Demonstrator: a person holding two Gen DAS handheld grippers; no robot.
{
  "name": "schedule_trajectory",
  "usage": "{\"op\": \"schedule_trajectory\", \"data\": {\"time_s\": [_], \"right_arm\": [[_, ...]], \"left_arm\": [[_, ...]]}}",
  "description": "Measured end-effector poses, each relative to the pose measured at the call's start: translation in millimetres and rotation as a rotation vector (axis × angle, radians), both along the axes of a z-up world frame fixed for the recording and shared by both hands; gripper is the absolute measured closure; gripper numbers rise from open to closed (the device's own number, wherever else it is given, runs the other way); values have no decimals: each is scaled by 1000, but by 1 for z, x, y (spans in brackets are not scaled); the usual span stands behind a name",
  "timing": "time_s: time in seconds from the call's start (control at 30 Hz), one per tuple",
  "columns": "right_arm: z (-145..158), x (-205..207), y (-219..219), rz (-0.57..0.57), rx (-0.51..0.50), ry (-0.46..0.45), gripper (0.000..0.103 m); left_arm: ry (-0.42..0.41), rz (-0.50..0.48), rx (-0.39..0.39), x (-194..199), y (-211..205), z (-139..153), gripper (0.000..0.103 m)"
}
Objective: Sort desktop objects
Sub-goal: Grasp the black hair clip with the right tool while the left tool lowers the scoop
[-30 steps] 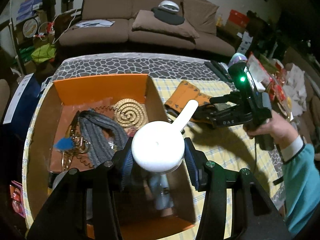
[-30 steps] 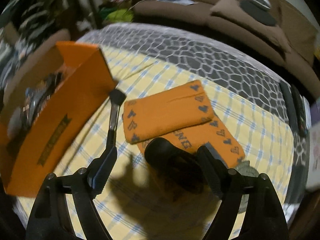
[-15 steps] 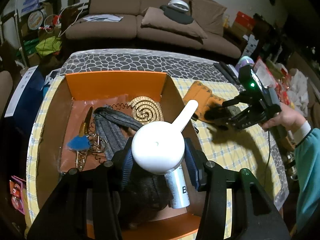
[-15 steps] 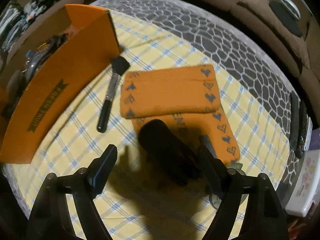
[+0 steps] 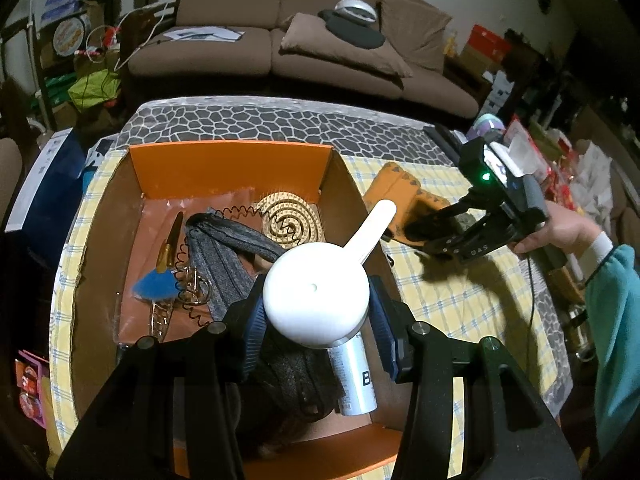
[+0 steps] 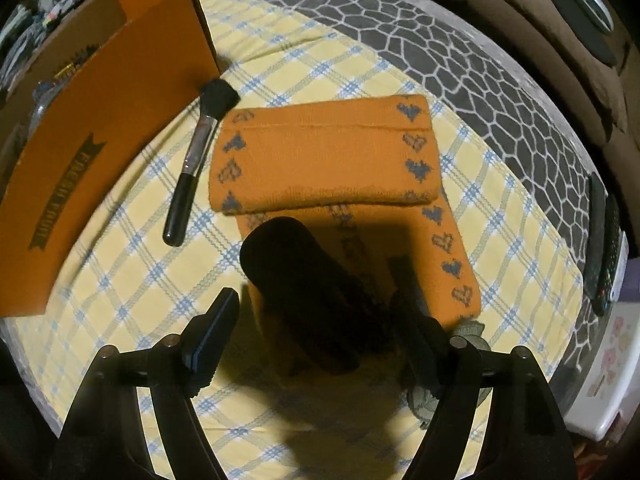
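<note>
My left gripper [image 5: 316,332] is shut on a white round scoop [image 5: 316,296] with a handle pointing up right, held above the open orange box [image 5: 232,164]. The box holds a grey knit cloth [image 5: 236,252], a tan spiral mat [image 5: 290,220], a silver can [image 5: 354,376], a blue-tipped tool [image 5: 156,284] and a coiled wire. My right gripper [image 6: 316,320] is open, its jaws either side of a black cylinder-shaped object [image 6: 304,284] lying on an orange knit cloth with heart marks [image 6: 328,160]. A black makeup brush [image 6: 196,160] lies beside the box wall [image 6: 88,140].
The table has a yellow checked cloth [image 6: 132,264] over a grey stone-pattern cover [image 6: 460,60]. Remote controls [image 6: 608,256] lie at the right edge. A brown sofa [image 5: 280,40] stands behind the table. Clutter fills the right side of the room.
My left gripper has risen and drawn back over the box with the scoop. My right gripper has moved up and back, so the brush and folded cloth show more fully.
</note>
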State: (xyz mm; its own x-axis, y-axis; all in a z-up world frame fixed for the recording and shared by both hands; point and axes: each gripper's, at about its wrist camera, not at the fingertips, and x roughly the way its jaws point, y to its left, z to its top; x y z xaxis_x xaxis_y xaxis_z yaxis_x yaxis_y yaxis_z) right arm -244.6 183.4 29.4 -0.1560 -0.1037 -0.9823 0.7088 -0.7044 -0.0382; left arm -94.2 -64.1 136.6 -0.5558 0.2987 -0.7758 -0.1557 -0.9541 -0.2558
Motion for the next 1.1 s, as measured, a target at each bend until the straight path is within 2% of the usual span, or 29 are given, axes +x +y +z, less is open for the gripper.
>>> {"op": "schedule_trajectory", "data": {"time_s": [0.07,0.1,0.17,0.23,0.33,0.73,0.93,1.1], "right_arm": [[1,-1,-2,3,-20,1,37],[4,0,-2,5,-36,4,46],[8,2,-1,3,-64,8,49],[12,3,2,-10,-87,7,59],[23,7,9,-38,-122,38,66],[82,53,-9,-92,-298,169,67],[112,78,-44,-90,-403,217,67],[119,88,-83,-82,-448,213,67]], "left_arm": [[-1,5,-1,-1,-1,0,58],[-2,6,0,-1,-2,-1,58],[-5,9,0,-1,-3,-2,58],[-6,12,1,-1,-4,-2,58],[-5,11,6,-1,-5,-1,58],[-2,43,20,-1,-24,0,58],[-7,67,4,1,-46,-6,58],[-29,87,7,-2,-65,-16,58]]}}
